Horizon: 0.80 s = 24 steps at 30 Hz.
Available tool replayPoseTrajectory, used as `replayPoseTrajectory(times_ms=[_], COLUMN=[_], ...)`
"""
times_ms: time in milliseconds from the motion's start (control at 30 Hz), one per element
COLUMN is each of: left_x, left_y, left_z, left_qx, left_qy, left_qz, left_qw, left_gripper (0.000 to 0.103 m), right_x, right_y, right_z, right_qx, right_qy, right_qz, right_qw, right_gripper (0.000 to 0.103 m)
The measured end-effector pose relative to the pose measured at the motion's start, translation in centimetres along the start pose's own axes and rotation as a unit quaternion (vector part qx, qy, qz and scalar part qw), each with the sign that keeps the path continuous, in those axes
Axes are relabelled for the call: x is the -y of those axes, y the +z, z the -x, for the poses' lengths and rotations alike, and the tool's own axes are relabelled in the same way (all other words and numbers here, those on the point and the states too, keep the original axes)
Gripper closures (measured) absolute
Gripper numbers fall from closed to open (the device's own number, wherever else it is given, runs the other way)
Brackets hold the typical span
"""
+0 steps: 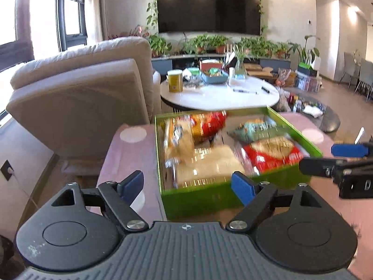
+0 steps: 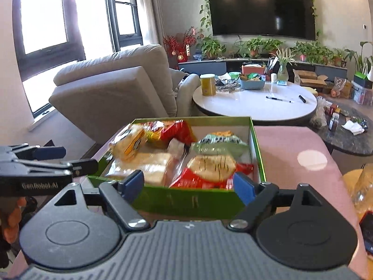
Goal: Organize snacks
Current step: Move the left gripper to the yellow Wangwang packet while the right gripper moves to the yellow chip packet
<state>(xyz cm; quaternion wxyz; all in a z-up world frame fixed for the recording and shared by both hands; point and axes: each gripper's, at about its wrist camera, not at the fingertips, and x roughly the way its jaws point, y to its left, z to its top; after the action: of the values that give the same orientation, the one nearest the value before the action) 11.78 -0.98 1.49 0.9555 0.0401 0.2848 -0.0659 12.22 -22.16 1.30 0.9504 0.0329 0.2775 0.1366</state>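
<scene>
A green box (image 1: pixel 200 198) (image 2: pixel 186 200) sits on the pink table and holds several snack packs: red-and-yellow bags (image 2: pixel 170 130), a clear bread pack (image 2: pixel 144 166), a pale green bag (image 2: pixel 221 144) and a red pack with a bun (image 2: pixel 209 170). My left gripper (image 1: pixel 186 184) is open and empty, just in front of the box's near wall, toward its left. My right gripper (image 2: pixel 186 184) is open and empty, in front of the box's near wall. Each gripper shows at the edge of the other's view: the right one (image 1: pixel 331 158), the left one (image 2: pixel 70 158).
The pink table (image 2: pixel 286 154) carries the box. A beige armchair (image 1: pixel 81 93) stands to the left. A round white table (image 2: pixel 256 102) with a yellow can, a blue bowl and pens stands behind. A clear bag (image 2: pixel 363 186) lies at the far right.
</scene>
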Motion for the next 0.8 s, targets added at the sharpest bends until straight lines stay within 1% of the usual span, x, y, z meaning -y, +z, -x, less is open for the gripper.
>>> replayPoseTrajectory(times_ms=[100, 167, 267, 400, 567, 800], left_x=[0.6, 0.9, 0.9, 1.7, 2.1, 2.5], left_y=[-1.2, -1.9, -2.8, -4.0, -5.9, -8.8], left_z=[0.7, 1.3, 2.1, 2.6, 2.9, 2.9], left_qx=[-0.014, -0.014, -0.014, -0.021, -0.042, -0.079], left_qy=[-0.005, -0.005, 0.007, 0.021, 0.008, -0.009], left_qz=[-0.002, 0.001, 0.002, -0.007, -0.003, 0.002], left_qw=[0.9999, 0.9999, 0.9999, 0.9995, 0.9991, 0.9969], left_gripper=[0.022, 0.022, 0.016, 0.015, 0.014, 0.013], right_x=[0.1, 0.1, 0.2, 0.3, 0.2, -0.9], right_y=[-0.8, -1.0, -1.5, -2.6, -3.3, -3.7], right_z=[0.8, 1.2, 1.9, 2.5, 2.9, 3.0], right_qx=[-0.002, -0.002, 0.001, -0.002, -0.012, -0.021], right_qy=[0.004, 0.006, 0.005, 0.006, 0.006, 0.004], right_qz=[-0.005, -0.008, -0.015, -0.023, -0.033, -0.019], right_qw=[1.000, 1.000, 1.000, 1.000, 0.999, 1.000], right_gripper=[0.006, 0.006, 0.006, 0.006, 0.006, 0.006])
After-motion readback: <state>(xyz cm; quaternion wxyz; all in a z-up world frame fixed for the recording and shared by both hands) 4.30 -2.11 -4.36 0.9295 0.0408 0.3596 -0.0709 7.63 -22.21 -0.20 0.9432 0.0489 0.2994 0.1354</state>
